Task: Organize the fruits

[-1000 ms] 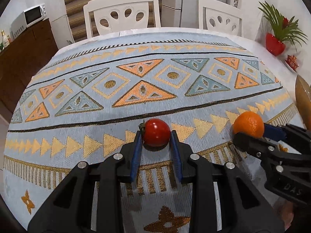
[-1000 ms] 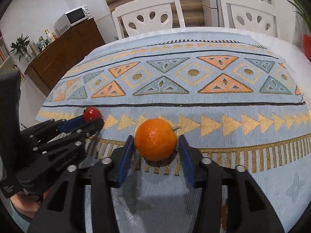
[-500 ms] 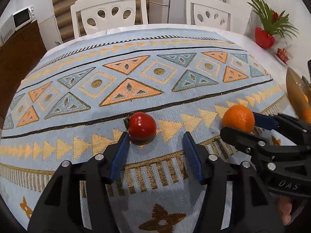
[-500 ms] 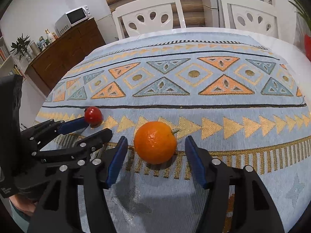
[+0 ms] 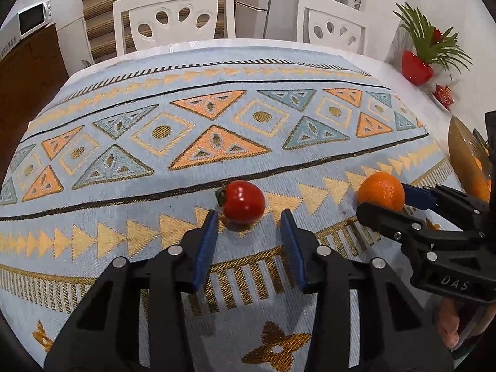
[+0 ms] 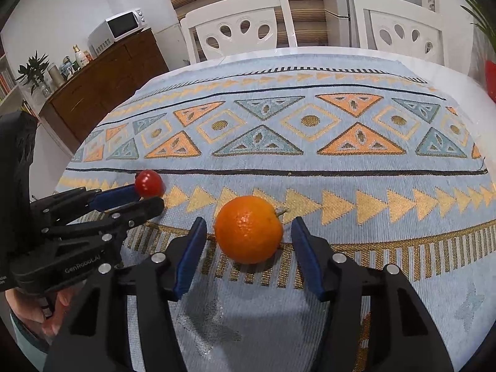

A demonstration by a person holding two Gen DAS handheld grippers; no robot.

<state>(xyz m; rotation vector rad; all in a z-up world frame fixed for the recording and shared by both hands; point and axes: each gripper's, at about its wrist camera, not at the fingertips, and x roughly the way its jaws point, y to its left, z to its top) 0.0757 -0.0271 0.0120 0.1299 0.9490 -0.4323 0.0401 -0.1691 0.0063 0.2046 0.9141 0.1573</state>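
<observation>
A red tomato [image 5: 243,201] lies on the patterned tablecloth [image 5: 217,117], just beyond the tips of my left gripper [image 5: 248,220], which is open and not touching it. An orange [image 6: 248,228] rests on the cloth between the spread blue pads of my right gripper [image 6: 248,226], also open, with gaps on both sides. In the left wrist view the orange [image 5: 381,190] and the right gripper [image 5: 381,200] show at the right. In the right wrist view the tomato [image 6: 149,183] and the left gripper [image 6: 145,195] show at the left.
A brown bowl [image 5: 465,158] holding orange fruit sits at the table's right edge. Two white chairs [image 5: 173,15] stand behind the table. A red pot with a plant [image 5: 417,68] is at the far right, a wooden sideboard [image 6: 102,83] at the left.
Both grippers have opened, letting go of the tomato and the orange, and have drawn back a little. Both fruits now rest on the cloth.
</observation>
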